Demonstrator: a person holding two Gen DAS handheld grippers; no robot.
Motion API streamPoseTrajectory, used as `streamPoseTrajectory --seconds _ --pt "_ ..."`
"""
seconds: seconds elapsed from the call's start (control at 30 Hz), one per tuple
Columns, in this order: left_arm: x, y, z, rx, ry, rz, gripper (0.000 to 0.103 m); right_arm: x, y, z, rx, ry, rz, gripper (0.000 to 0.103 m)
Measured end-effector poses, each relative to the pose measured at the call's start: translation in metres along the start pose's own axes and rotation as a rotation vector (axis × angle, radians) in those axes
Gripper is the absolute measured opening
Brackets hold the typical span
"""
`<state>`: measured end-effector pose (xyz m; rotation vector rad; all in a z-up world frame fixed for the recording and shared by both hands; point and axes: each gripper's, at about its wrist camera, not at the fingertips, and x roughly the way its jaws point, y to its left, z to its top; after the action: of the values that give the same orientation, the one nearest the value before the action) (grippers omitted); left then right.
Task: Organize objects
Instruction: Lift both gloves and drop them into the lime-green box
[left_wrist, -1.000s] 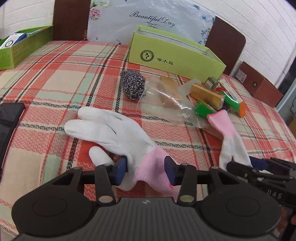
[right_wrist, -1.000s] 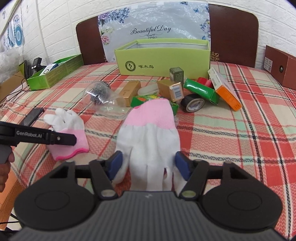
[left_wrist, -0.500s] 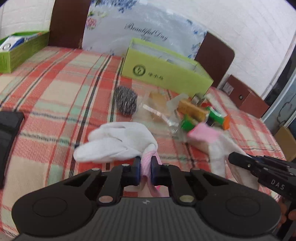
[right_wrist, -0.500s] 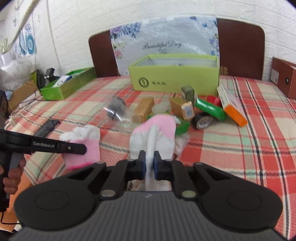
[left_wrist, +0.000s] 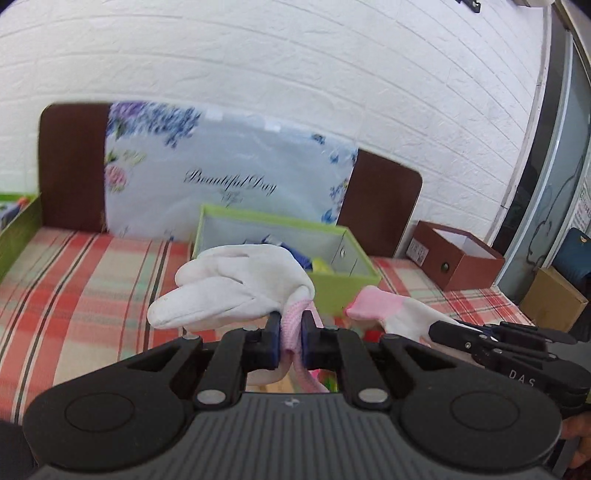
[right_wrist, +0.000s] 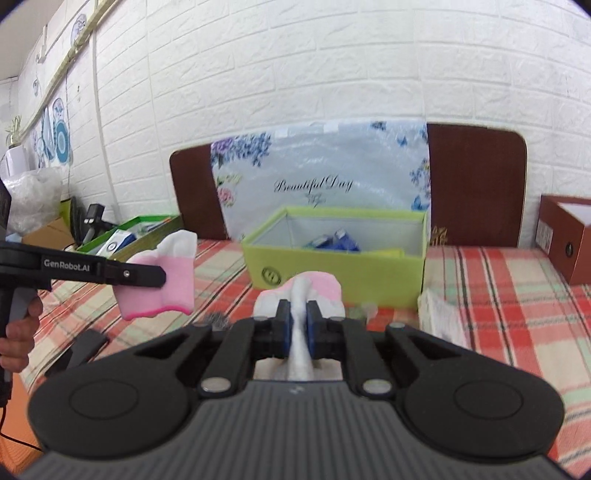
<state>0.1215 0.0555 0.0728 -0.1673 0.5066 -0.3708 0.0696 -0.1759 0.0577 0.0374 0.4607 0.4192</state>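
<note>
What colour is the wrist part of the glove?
Pink; the rest of the glove is white. Best seen in the right wrist view.

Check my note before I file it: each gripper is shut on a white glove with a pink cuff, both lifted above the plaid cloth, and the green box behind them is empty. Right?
Not quite. The green box is not empty: the right wrist view shows blue packets inside. The rest holds: the left gripper pinches one glove at its pink cuff, the right gripper pinches the other glove, both above the plaid cloth.
</note>
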Motion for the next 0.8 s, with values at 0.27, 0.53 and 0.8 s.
streamPoseTrajectory --seconds 0.27,0.53,0.8 --pt "0.072 -0.006 0.058 0.034 -0.009 -0.024 0.009 0.048 -0.024 0.049 -0.062 -0.063 -0.053 0.008" --pt "0.160 0.017 0.084 -0.018 0.028 -0.006 0.009 0.133 -0.063 0.081 -0.127 -0.057 -0.077 0.008" --pt "0.225 0.045 0.076 -0.058 0.137 0.040 0.009 0.208 -0.100 0.073 -0.158 0.036 -0.105 0.009"
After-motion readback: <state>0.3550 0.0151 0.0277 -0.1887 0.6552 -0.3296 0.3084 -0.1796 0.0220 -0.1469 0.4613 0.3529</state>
